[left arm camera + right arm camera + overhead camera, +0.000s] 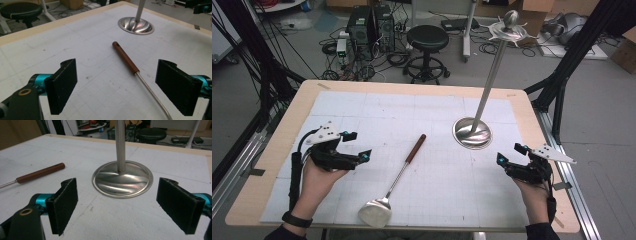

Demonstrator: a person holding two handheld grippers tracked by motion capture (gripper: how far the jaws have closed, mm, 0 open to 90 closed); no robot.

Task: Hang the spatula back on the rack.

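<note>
A metal ladle-like utensil [399, 175] with a brown wooden handle [416, 148] lies diagonally at the middle of the mat, its shiny head [375, 212] near the front edge. A tall steel stand rises from a round base [472, 133] at the right, with hooks at its top [509, 27]. My left gripper [360, 145] hovers left of the utensil, open and holding nothing. In the left gripper view the handle [125, 58] lies ahead between the jaws of my left gripper [116, 85]. My right gripper [509, 153] is open, right of the base. In the right gripper view, my right gripper [116, 206] faces the base [122, 180].
A white gridded mat [362, 107] covers the wooden table [272, 150]. Behind the table stand a black stool [427, 37], computer towers [371, 25] and loose floor cables. Black frame legs [562, 75] flank both sides of the table.
</note>
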